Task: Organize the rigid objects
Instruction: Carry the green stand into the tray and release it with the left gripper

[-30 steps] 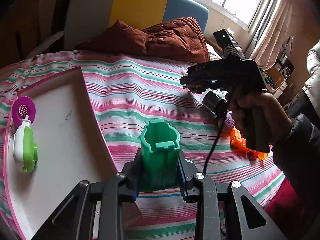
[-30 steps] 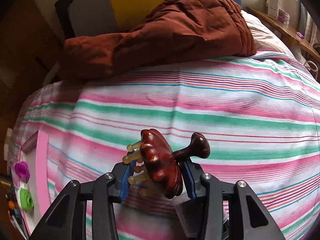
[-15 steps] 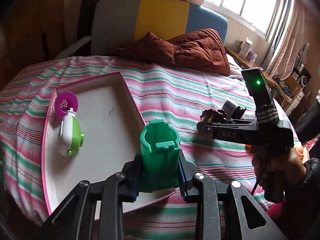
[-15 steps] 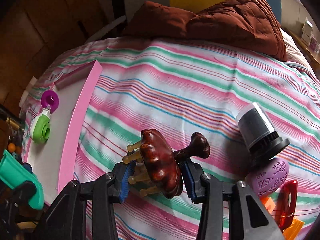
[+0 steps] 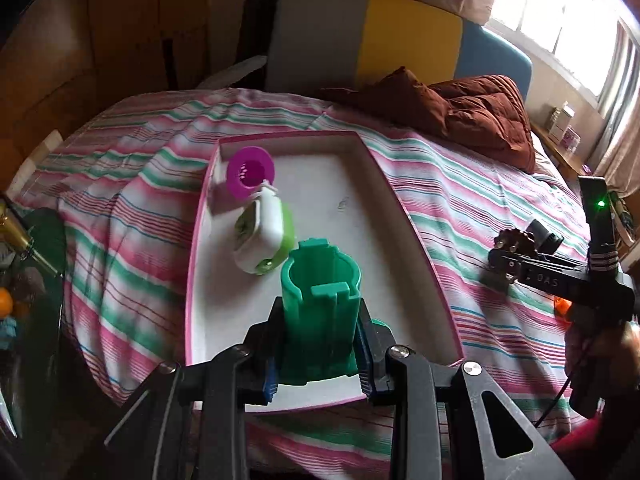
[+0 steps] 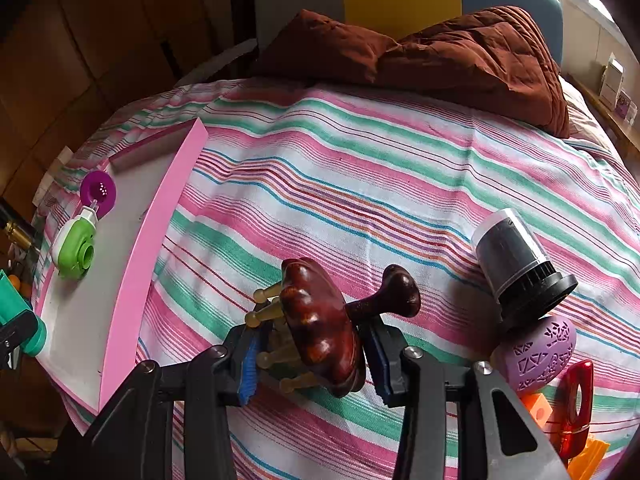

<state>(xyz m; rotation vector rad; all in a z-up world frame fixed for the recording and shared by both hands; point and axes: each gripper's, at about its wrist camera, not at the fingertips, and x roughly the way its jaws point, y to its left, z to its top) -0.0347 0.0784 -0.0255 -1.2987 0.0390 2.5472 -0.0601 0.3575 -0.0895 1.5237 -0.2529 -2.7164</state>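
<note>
My left gripper (image 5: 316, 344) is shut on a green plastic cup-like holder (image 5: 320, 292) and holds it over the near end of a pink-rimmed white tray (image 5: 404, 208). A green and white toy with a purple disc (image 5: 262, 232) lies in the tray. My right gripper (image 6: 312, 356) is shut on a dark brown wooden massager with pegs (image 6: 320, 320), above the striped bedspread right of the tray (image 6: 148, 240). The right gripper also shows in the left wrist view (image 5: 516, 256).
A black and white cylinder (image 6: 516, 260), a purple patterned egg (image 6: 540, 352), a red piece (image 6: 576, 400) and orange pieces (image 6: 588, 456) lie on the bed at the right. A brown quilt (image 6: 460, 52) lies at the head of the bed. Clutter sits left of the bed (image 5: 12, 308).
Both grippers have moved left toward the tray with their objects. The green holder is now over the tray's near end. The whole tray has come into the left wrist view.
</note>
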